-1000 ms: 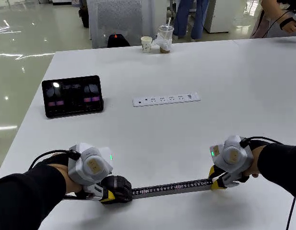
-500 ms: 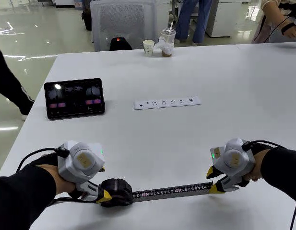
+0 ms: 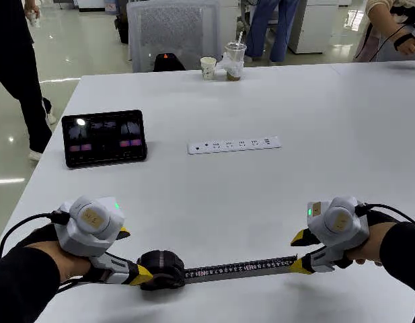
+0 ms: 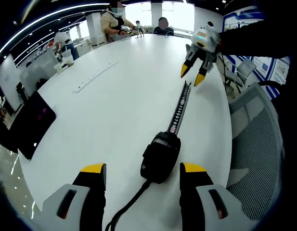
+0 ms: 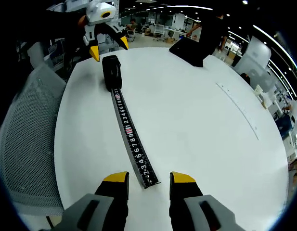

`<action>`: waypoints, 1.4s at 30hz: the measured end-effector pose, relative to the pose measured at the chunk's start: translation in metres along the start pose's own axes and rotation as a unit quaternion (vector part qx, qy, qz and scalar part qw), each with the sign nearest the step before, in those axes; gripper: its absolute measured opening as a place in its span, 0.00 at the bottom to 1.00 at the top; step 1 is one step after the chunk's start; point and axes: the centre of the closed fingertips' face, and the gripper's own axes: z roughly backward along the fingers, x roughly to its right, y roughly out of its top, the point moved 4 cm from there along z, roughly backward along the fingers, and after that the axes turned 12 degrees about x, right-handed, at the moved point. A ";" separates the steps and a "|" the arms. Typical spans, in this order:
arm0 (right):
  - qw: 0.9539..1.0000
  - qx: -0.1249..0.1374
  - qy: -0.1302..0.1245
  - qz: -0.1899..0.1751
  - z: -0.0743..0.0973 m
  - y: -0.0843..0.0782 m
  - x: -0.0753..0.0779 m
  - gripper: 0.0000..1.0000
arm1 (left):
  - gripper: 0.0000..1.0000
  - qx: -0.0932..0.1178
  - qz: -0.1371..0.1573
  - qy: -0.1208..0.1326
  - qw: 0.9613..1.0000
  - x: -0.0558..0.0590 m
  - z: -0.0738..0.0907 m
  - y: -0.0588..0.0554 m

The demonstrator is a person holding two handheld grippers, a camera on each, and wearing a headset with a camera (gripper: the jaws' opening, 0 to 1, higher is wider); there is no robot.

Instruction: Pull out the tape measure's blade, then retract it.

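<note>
Tape measure [image 3: 162, 269], blade [image 3: 241, 268] out, on table [image 3: 261, 101]

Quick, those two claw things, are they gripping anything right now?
Left gripper: open, tape measure case lies loose just ahead of its jaws.
Right gripper: open, the blade ends between its jaws, not pinched.

Tablet [image 3: 104, 137], power strip [image 3: 234, 144] and cups [image 3: 208, 66] sit on table [image 3: 315, 101].
</note>
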 end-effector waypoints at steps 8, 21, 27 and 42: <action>0.995 0.051 -0.052 -0.065 0.012 0.000 -0.004 0.35 | 0.67 0.050 0.054 0.049 0.996 -0.004 0.015 -0.010; 0.983 0.099 -0.122 -0.097 0.034 -0.005 -0.019 0.41 | 0.78 0.092 0.109 0.097 0.985 -0.003 0.043 -0.031; 0.981 0.097 -0.130 -0.106 0.043 -0.014 -0.029 0.45 | 0.80 0.090 0.116 0.103 0.984 0.007 0.048 -0.043; 0.976 0.095 -0.145 -0.136 0.065 -0.046 -0.045 0.60 | 0.91 0.092 0.110 0.115 0.983 0.023 0.073 -0.067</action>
